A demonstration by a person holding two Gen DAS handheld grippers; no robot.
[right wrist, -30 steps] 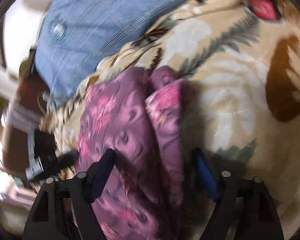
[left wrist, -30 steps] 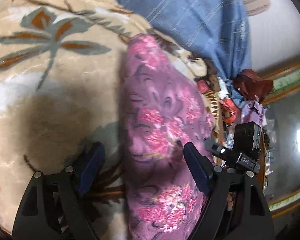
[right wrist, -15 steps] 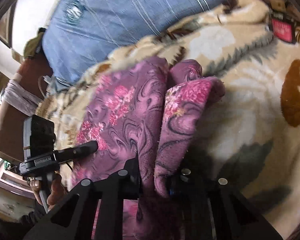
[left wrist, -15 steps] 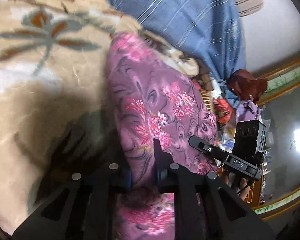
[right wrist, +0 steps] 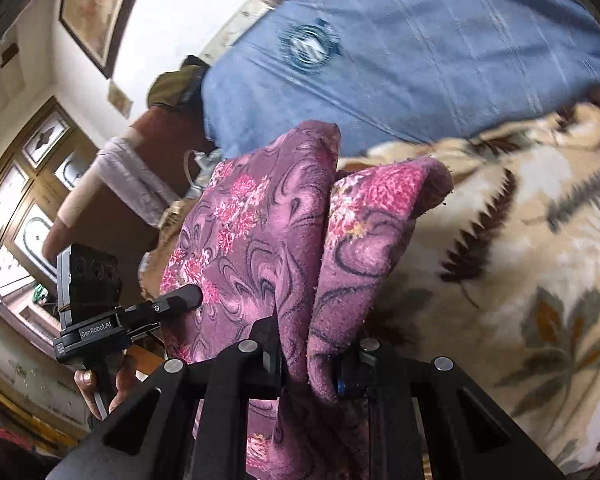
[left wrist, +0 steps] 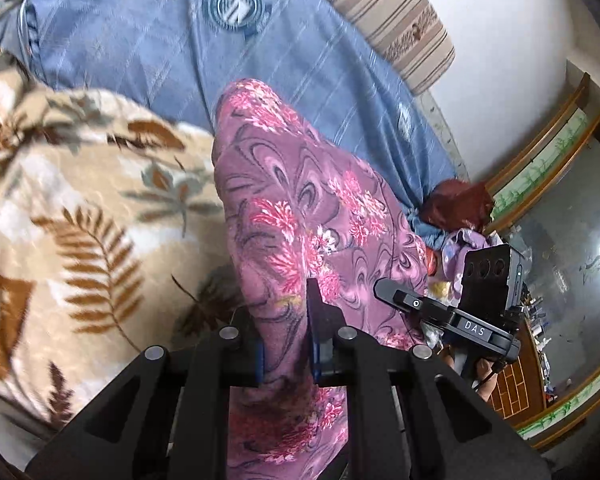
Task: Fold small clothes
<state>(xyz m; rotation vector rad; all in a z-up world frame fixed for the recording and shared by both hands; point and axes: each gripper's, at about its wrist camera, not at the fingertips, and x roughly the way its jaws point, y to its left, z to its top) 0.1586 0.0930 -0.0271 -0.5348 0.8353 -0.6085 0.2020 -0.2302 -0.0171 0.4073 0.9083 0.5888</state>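
A leaf-print blanket (left wrist: 80, 216) and blue sheet (left wrist: 148, 36) lie behind; the left tongs (left wrist: 286, 344) and right tongs (right wrist: 306, 356) each clamp the purple flowered cloth (left wrist: 300, 208), hiding its lower edge.

The garment (left wrist: 300, 208) was purple with pink flowers and dark swirls; the blanket (left wrist: 80, 220) was beige with brown fern leaves; the sheet (left wrist: 160, 40) was striped blue.

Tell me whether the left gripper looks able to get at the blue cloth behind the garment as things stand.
Probably not. The left gripper is shut on the purple floral garment, which rises between it and the blue cloth. It would likely have to let go first.
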